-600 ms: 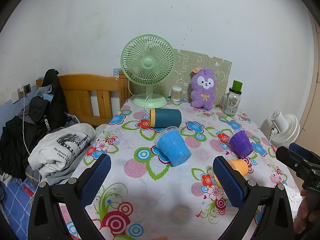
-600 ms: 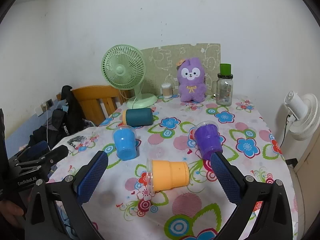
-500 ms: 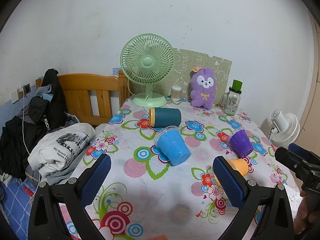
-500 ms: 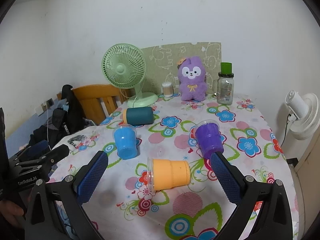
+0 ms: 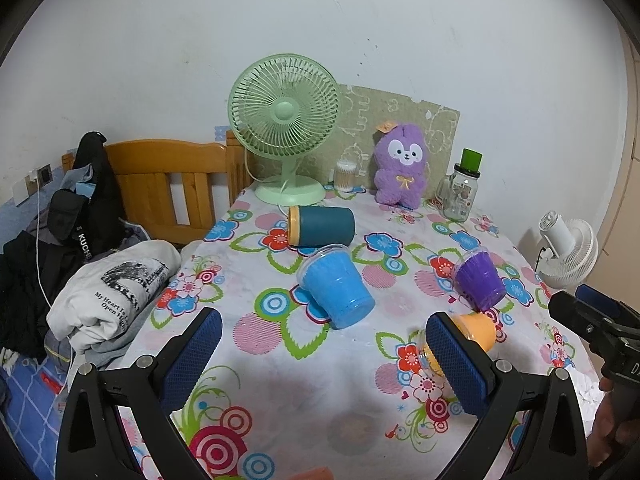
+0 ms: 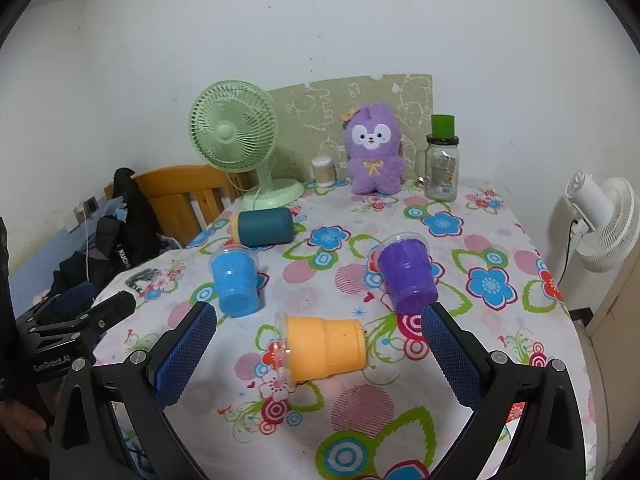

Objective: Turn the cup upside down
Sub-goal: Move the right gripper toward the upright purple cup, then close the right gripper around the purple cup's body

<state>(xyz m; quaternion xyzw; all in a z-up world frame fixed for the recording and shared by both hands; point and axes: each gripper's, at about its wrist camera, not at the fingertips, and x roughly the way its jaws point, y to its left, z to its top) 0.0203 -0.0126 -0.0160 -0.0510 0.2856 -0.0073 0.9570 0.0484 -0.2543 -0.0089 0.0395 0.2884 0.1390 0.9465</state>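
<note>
Between the wide-spread blue pads of the right gripper (image 6: 319, 354), an orange cup (image 6: 325, 349) is lying on its side on the flower-patterned surface (image 6: 500, 236), its clear flared rim pointing toward the left gripper (image 5: 323, 362) side and its closed base toward the right. Neither gripper is holding anything; both are hovering with jaws fully apart, and the left one is sitting just beside the same cup, which is partly hiding behind its right pad in the left wrist view. Three more cups are lying tipped over farther back: a blue cup (image 6: 236, 283), a purple cup (image 6: 408, 276) and a teal cup (image 6: 262, 226) with a tan rim. Which cup is meant cannot be told for certain, but the orange one is sitting nearest and best framed. It is looking like thin moulded plastic, so I am judging it light, somewhat springy and smooth-walled, likely to roll away or squirt out if pinched hard near the open end. The ridged band around its middle is offering the stiffest hold; closing the pads across the body there, not on the flimsy clear rim, is seeming safest. Being empty and light, it is probably needing only a gentle squeeze before turning it mouth down.
</note>
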